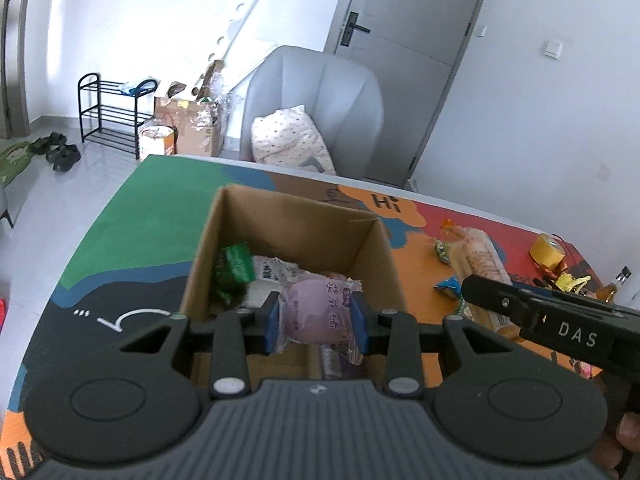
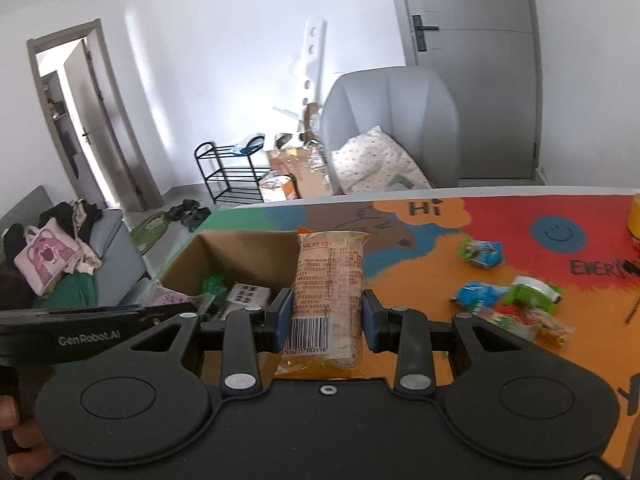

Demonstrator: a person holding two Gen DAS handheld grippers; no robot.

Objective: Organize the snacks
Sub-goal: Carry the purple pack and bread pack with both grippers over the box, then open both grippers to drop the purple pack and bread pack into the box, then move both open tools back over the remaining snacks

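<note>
Only the left wrist view looks down into the cardboard box (image 1: 288, 240): the left hand-held gripper (image 1: 318, 322) clamps a purple wrapped bun (image 1: 314, 312) just above it, with a green packet (image 1: 234, 268) inside. The right view shows the right hand-held gripper (image 2: 326, 322) gripping a long biscuit pack (image 2: 328, 292) upright beside the box — loose snack packets (image 2: 480, 254) lie farther off on the desk (image 2: 420, 280).

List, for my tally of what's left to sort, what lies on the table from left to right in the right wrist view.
Cardboard box → long biscuit pack between the right gripper's fingers → blue snack packet → green tape dispenser.
</note>
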